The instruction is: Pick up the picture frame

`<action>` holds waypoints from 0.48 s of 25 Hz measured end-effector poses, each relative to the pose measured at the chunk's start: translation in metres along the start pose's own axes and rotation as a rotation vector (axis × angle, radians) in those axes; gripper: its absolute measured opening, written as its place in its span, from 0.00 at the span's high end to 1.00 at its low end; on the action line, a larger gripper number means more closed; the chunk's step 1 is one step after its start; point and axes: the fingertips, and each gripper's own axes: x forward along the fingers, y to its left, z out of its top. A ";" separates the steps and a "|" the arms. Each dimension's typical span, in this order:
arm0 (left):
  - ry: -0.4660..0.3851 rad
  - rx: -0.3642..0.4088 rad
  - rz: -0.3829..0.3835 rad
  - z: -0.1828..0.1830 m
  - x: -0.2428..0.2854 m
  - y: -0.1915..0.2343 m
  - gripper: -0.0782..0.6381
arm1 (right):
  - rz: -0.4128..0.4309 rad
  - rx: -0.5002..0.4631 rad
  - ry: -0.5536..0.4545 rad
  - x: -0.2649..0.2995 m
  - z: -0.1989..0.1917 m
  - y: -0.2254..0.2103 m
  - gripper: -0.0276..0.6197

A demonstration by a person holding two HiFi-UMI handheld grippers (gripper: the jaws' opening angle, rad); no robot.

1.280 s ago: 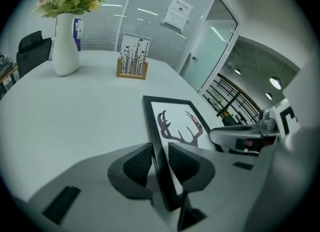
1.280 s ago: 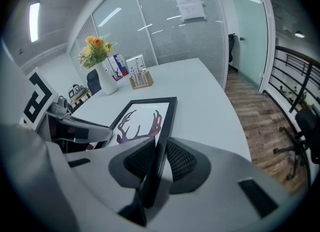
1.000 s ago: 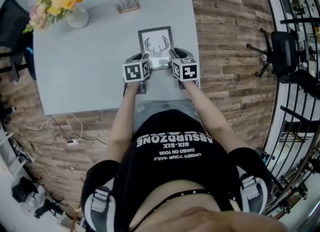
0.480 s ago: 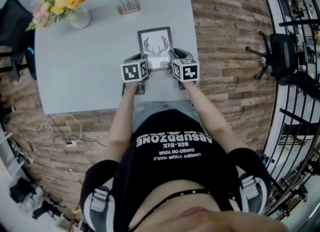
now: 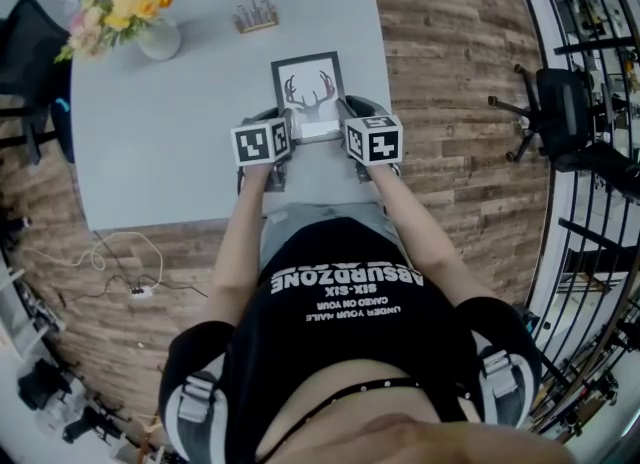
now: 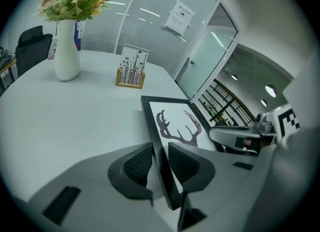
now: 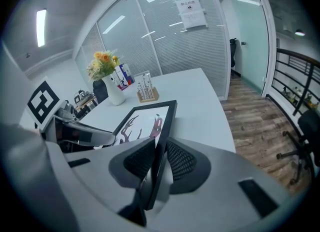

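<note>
Picture frame (image 5: 308, 90): black rim, white sheet with a dark antler drawing, face up over the grey tabletop (image 5: 170, 142), near my edge. Long axis runs away from me, antler tips toward the far end. My left hand-held gripper (image 6: 160, 163) pinches the left rim near the close corner. My right hand-held gripper (image 7: 159, 160) pinches the right rim likewise. Flower vase (image 5: 155, 37) and small wooden stand (image 5: 256, 14) sit well beyond.

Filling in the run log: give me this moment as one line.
picture frame: held at both side edges | left gripper: shut on left edge | right gripper: shut on right edge | table: below frame
</note>
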 end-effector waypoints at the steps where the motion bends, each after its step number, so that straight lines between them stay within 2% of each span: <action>1: -0.001 0.004 -0.003 0.002 -0.003 -0.001 0.74 | -0.001 0.001 -0.001 -0.002 0.002 0.001 0.82; 12: -0.052 0.027 -0.023 0.029 -0.043 -0.016 0.74 | 0.037 0.013 -0.071 -0.031 0.037 0.014 0.82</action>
